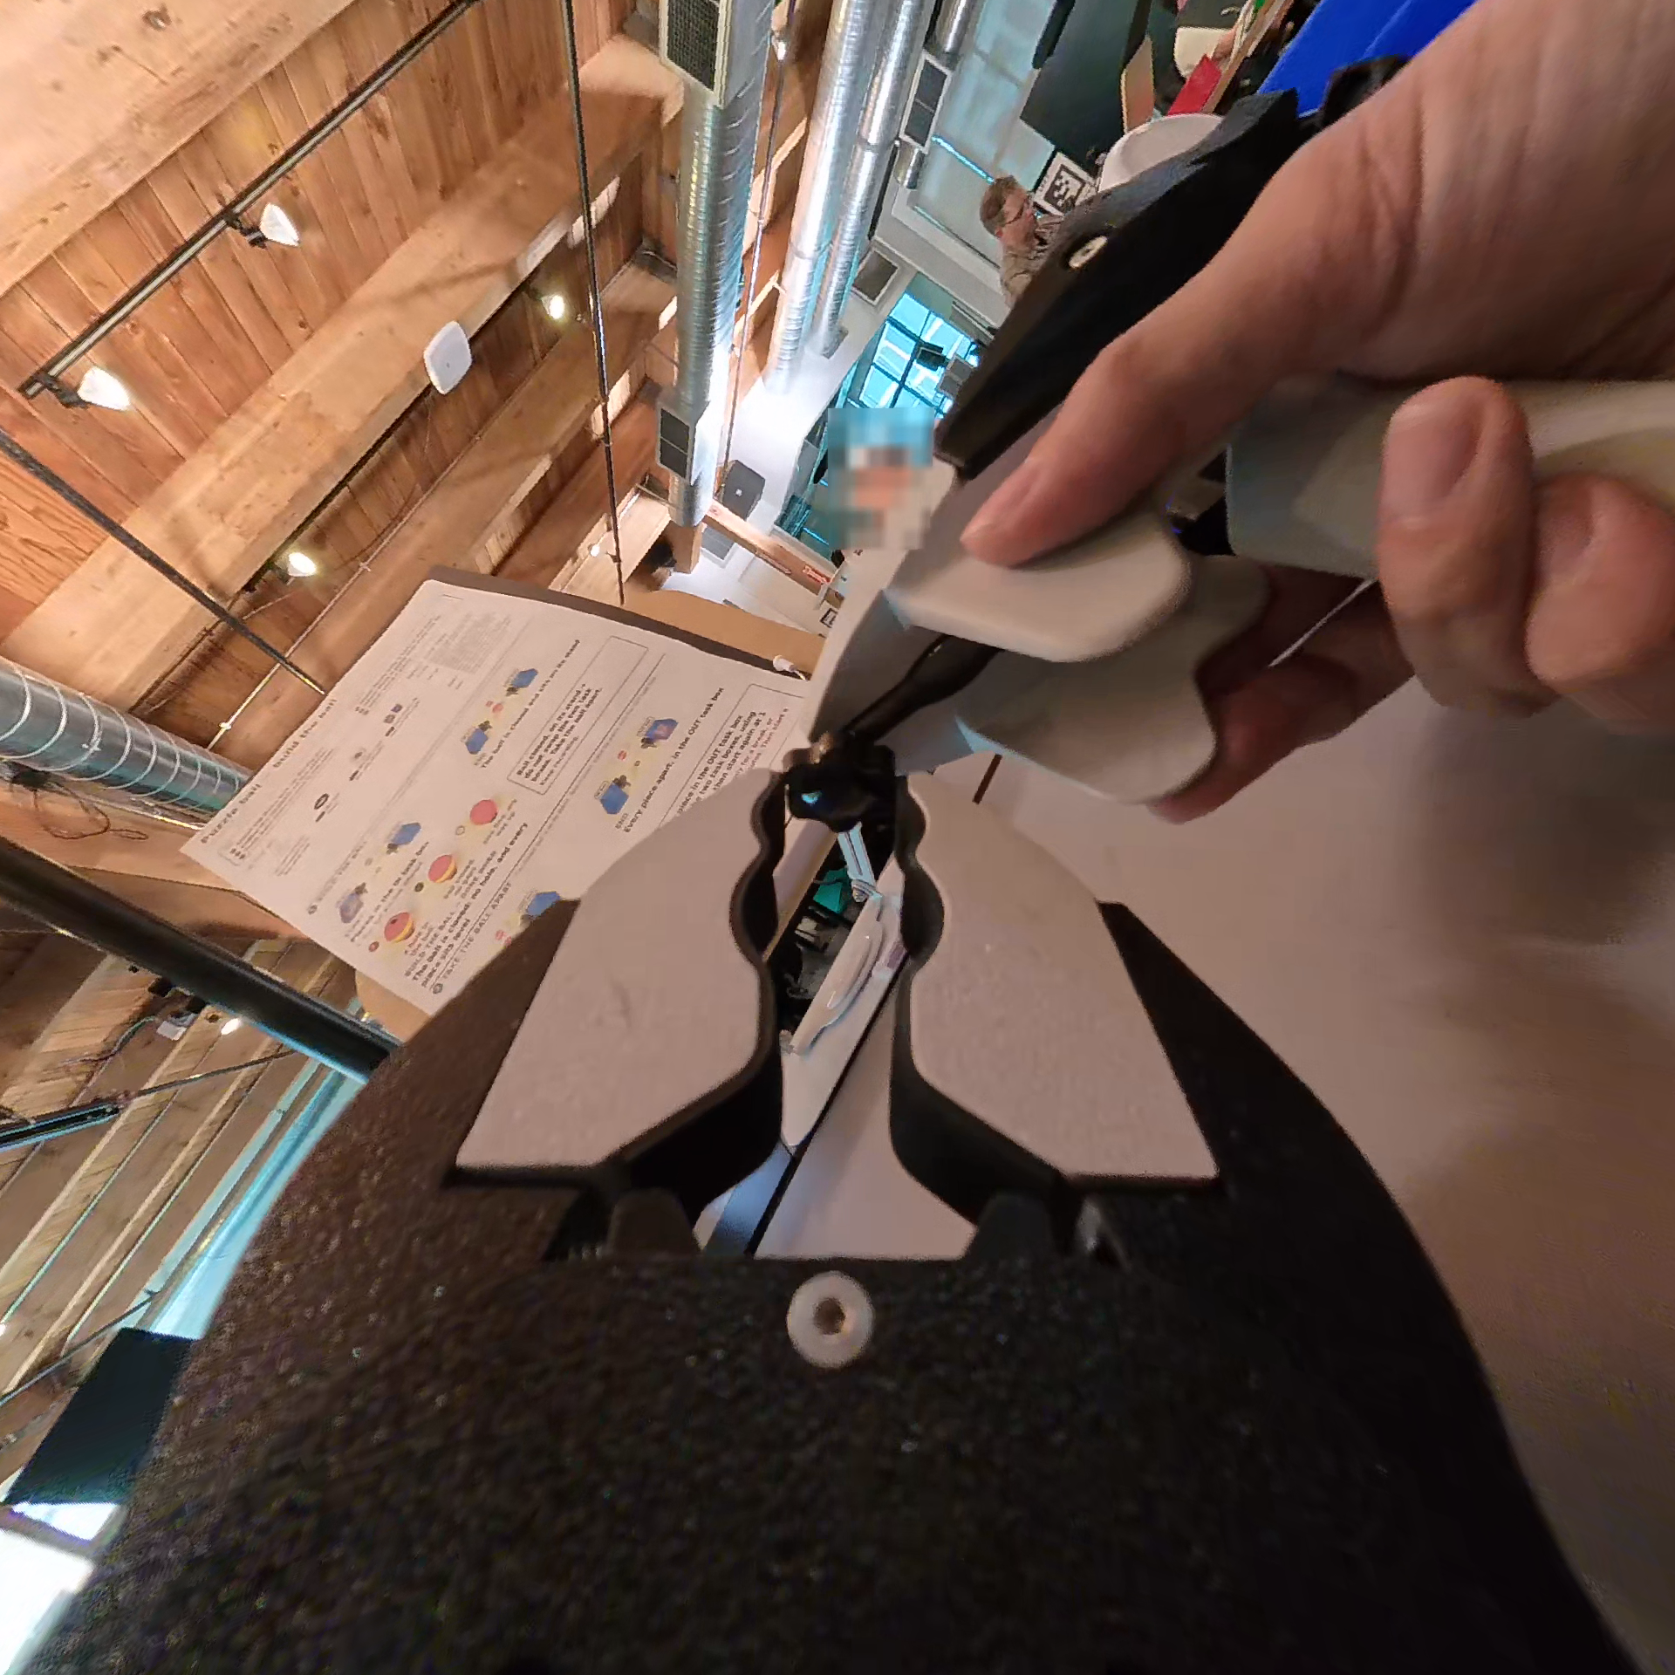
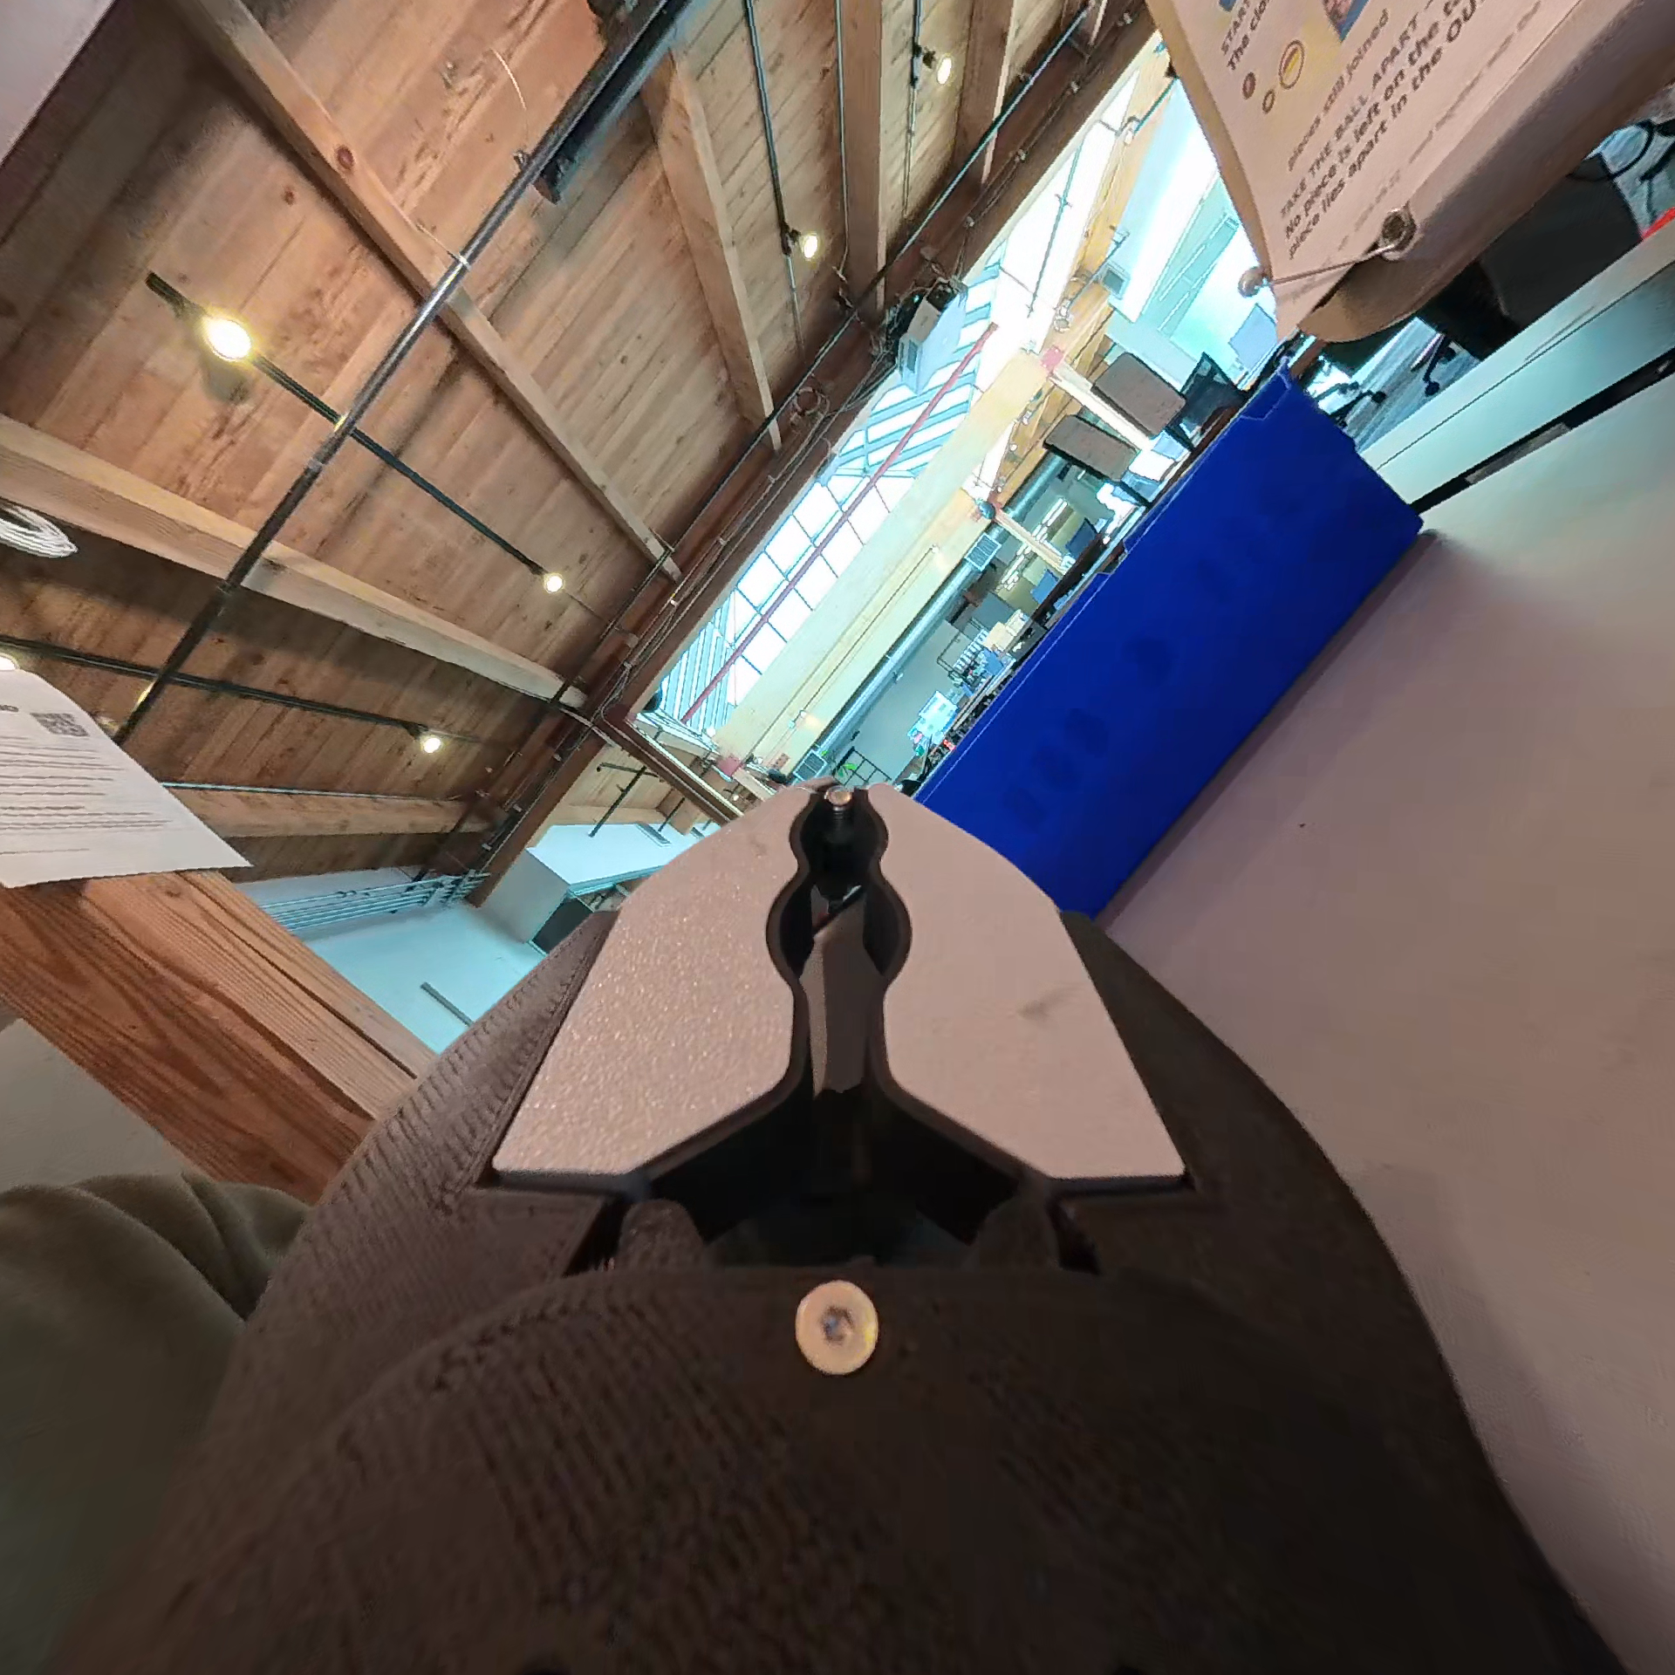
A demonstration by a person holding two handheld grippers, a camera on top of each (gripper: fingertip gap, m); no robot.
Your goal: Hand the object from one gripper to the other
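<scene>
Two grippers, one tiny knob: drop risk

Right gripper (image 2: 838,802) jaws nearly closed, pinching knob's (image 1: 829,793) stem. Left gripper (image 1: 834,816) jaws sit close around its black head w/ a slight gap; grip unclear. If right lets go early, knob likely drops onto table (image 1: 1360,997).

Blue bin (image 2: 1178,653), instr. sheet (image 1: 508,779), wood ceiling (image 1: 227,181) w/ ducts (image 1: 716,272).

A small black knobbed screw piece (image 1: 829,798) with a metal-tipped stem (image 2: 838,798), held up off the table.
</scene>
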